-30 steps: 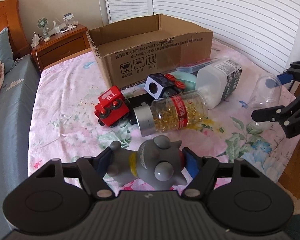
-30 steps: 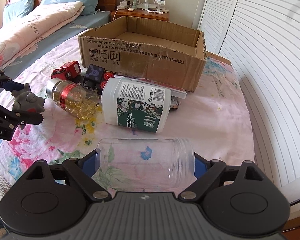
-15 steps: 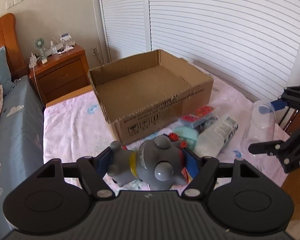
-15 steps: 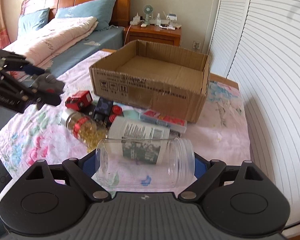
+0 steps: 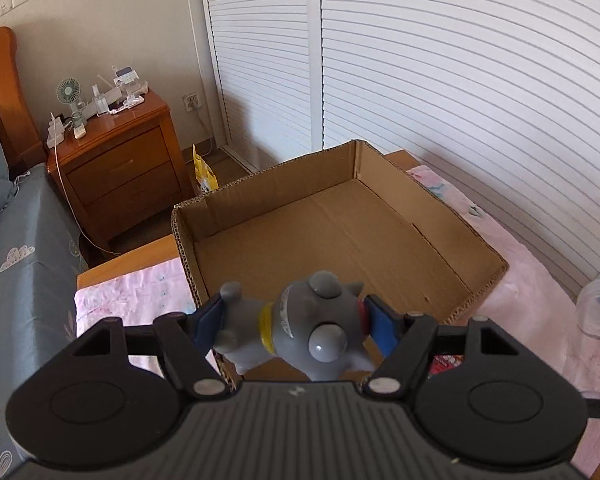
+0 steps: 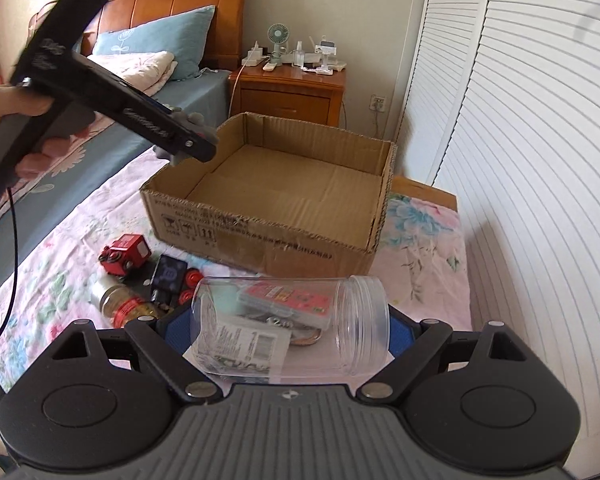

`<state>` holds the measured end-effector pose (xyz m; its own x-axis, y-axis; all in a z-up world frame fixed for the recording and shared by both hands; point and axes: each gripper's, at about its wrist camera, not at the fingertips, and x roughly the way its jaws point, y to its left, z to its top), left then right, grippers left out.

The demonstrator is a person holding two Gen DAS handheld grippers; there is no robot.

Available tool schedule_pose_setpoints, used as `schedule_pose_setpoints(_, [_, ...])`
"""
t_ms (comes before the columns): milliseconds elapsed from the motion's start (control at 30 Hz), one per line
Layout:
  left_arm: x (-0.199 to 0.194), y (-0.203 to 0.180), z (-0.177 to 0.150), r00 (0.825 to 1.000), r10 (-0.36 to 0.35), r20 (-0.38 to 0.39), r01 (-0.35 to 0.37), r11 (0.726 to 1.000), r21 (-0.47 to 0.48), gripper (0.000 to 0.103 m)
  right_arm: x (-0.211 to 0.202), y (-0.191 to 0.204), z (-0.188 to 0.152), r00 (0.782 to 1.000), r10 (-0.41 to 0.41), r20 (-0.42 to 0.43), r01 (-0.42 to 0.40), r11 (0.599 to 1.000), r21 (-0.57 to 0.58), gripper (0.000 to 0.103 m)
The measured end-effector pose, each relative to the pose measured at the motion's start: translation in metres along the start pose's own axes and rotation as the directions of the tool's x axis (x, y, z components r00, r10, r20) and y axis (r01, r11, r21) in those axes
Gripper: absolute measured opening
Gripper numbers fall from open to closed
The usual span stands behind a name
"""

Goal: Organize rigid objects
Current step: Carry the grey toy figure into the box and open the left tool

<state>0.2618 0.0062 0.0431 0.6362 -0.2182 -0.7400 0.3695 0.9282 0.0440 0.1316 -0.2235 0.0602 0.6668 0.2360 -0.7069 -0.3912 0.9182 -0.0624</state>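
Note:
My left gripper (image 5: 294, 318) is shut on a grey toy figure (image 5: 300, 326) with a yellow collar, held in the air over the near wall of the open cardboard box (image 5: 496, 268). In the right wrist view that left gripper (image 6: 188, 136) hangs above the box's left corner (image 6: 152, 188), a hand on its grip. My right gripper (image 6: 292, 322) is shut on a clear empty plastic jar (image 6: 292, 320), lying sideways between the pads, lifted above the bed in front of the box. Below it lie a red toy car (image 6: 124, 254), a dark blue cube toy (image 6: 168, 278) and a capsule bottle (image 6: 120, 304).
The box stands on a pink floral bedsheet (image 6: 420, 240). A wooden nightstand (image 5: 120, 160) with a small fan and bottles is behind it, beside white louvred doors (image 5: 460, 80). A white labelled bottle (image 6: 240, 340) and a red flat pack (image 6: 288, 296) show through the jar.
Both grippers rose with their loads. The left carried the grey toy forward from above the bed clutter to over the box's near wall. The right lifted the jar off the sheet.

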Motion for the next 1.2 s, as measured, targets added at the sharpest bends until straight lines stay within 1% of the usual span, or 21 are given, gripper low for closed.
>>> schedule_pose_setpoints(100, [0.019, 0.003, 0.014, 1.0, 0.014, -0.009, -0.014, 1.0, -0.011, 0.073, 0.001, -0.007, 0.008, 1.0, -0.019, 0.001, 0.019, 1.0, 0.01, 0.093])
schedule_pose_setpoints(233, [0.043, 0.012, 0.033, 1.0, 0.013, -0.023, -0.013, 0.999, -0.041, 0.074, 0.001, -0.013, 0.017, 0.999, -0.039, 0.004, 0.039, 0.999, 0.011, 0.093])
schedule_pose_setpoints(300, [0.052, 0.016, 0.039, 0.999, 0.053, -0.01, -0.053, 0.997, -0.048, 0.076, 0.002, -0.013, 0.02, 0.999, -0.045, 0.004, 0.045, 0.999, 0.006, 0.093])
schedule_pose_setpoints(333, [0.055, 0.017, 0.041, 0.997, 0.079, 0.005, -0.078, 0.996, -0.051, 0.078, 0.003, -0.014, 0.021, 0.999, -0.047, 0.003, 0.047, 0.999, 0.003, 0.093])
schedule_pose_setpoints(367, [0.058, 0.018, 0.042, 0.995, 0.101, 0.014, -0.1, 0.994, -0.052, 0.083, 0.004, -0.014, 0.023, 0.999, -0.047, 0.001, 0.047, 0.999, 0.002, 0.093])
schedule_pose_setpoints(433, [0.061, 0.023, 0.042, 0.991, 0.132, 0.02, -0.13, 0.989, -0.071, 0.09, 0.007, -0.013, 0.025, 0.999, -0.048, -0.006, 0.048, 0.999, -0.003, 0.093])
schedule_pose_setpoints(500, [0.06, 0.026, 0.039, 0.994, 0.109, 0.017, -0.108, 0.991, -0.08, 0.09, 0.01, -0.012, 0.027, 0.999, -0.045, -0.011, 0.045, 0.999, -0.007, 0.093])
schedule_pose_setpoints(600, [0.052, 0.029, 0.03, 0.996, 0.087, 0.009, -0.086, 0.992, -0.094, 0.09, 0.015, -0.011, 0.03, 0.999, -0.032, -0.014, 0.032, 0.999, -0.009, 0.093])
schedule_pose_setpoints(667, [0.046, 0.03, 0.025, 0.997, 0.073, 0.005, -0.072, 0.992, -0.1, 0.096, 0.019, -0.01, 0.033, 0.999, -0.029, -0.015, 0.028, 0.999, -0.014, 0.093])
schedule_pose_setpoints(800, [0.027, 0.031, 0.011, 0.998, 0.064, 0.017, -0.061, 0.991, -0.115, 0.098, 0.026, -0.011, 0.042, 1.0, -0.013, -0.009, 0.013, 1.0, -0.012, 0.093])
schedule_pose_setpoints(933, [0.006, 0.03, -0.007, 0.997, 0.073, 0.025, -0.069, 0.989, -0.129, 0.1, 0.034, -0.015, 0.053, 1.0, -0.003, -0.003, 0.003, 1.0, 0.0, 0.093])
schedule_pose_setpoints(1033, [-0.011, 0.028, -0.024, 0.997, 0.065, 0.029, -0.06, 0.988, -0.142, 0.101, 0.041, -0.017, 0.061, 1.0, 0.002, -0.005, -0.002, 1.0, 0.005, 0.093])
schedule_pose_setpoints(1100, [-0.021, 0.025, -0.035, 0.997, 0.076, 0.023, -0.073, 0.987, -0.14, 0.101, 0.048, -0.018, 0.069, 1.0, 0.0, -0.005, 0.0, 1.0, 0.005, 0.093])
schedule_pose_setpoints(1200, [-0.034, 0.016, -0.052, 0.994, 0.103, 0.038, -0.097, 0.987, -0.125, 0.101, 0.06, -0.021, 0.083, 1.0, 0.012, -0.014, -0.012, 1.0, 0.017, 0.093])
